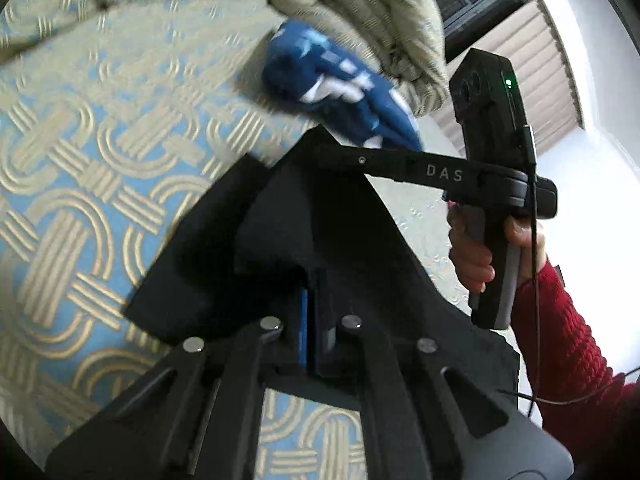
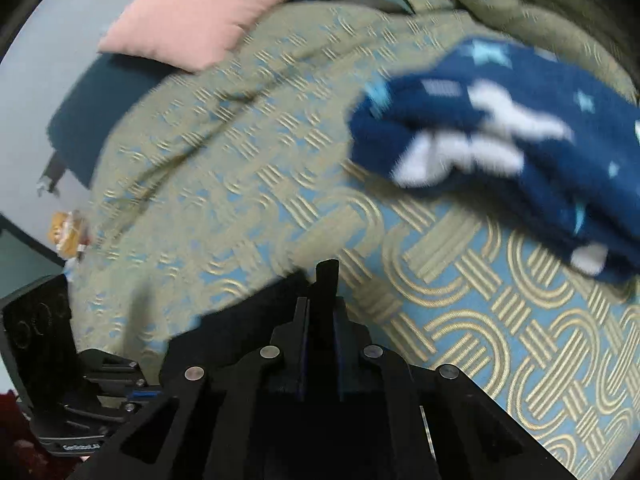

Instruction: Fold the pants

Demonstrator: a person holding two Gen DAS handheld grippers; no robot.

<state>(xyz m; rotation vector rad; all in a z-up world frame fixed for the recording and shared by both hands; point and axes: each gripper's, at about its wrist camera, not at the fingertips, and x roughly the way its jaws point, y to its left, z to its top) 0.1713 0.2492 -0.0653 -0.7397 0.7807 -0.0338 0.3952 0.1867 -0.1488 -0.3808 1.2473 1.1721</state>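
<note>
Black pants lie on a blue and gold patterned bedspread, partly lifted. In the left wrist view my left gripper is shut on the near edge of the black cloth. Across from it my right gripper, held by a hand in a red sleeve, pinches the far corner. The right wrist view shows my right gripper shut on a fold of the pants, which sticks up between its pads. My left gripper shows at the lower left there.
A folded dark blue garment with stars and white shapes lies on the bedspread just beyond the pants. A bunched olive quilt is behind it. A pink pillow rests at the bed's far end.
</note>
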